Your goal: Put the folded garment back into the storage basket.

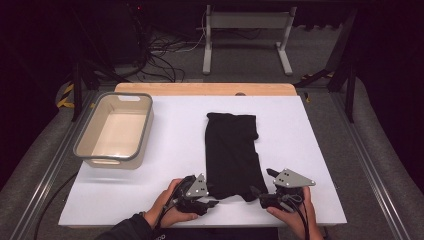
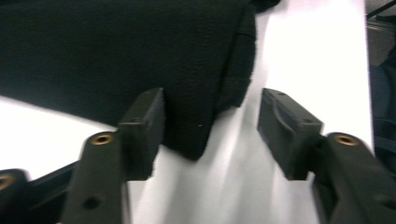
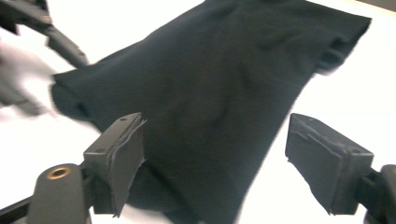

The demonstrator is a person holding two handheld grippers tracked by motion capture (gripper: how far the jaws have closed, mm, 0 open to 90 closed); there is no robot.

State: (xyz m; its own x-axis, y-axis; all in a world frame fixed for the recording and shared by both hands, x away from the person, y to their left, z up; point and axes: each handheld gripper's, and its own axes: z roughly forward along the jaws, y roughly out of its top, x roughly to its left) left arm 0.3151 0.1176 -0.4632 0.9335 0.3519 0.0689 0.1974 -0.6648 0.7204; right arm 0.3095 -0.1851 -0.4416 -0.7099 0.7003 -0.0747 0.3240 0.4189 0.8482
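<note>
Your two hands sit at the near edge of the white table, the left gripper at the near-left corner of the black cloth and the right gripper at its near-right corner. Both pairs of jaws stand apart: in the left gripper view a corner of the cloth lies between them without being pinched, and in the right gripper view the cloth's near edge runs across the gap. Folded long and lying flat mid-table, the cloth is well apart from the grey tub at your far left.
</note>
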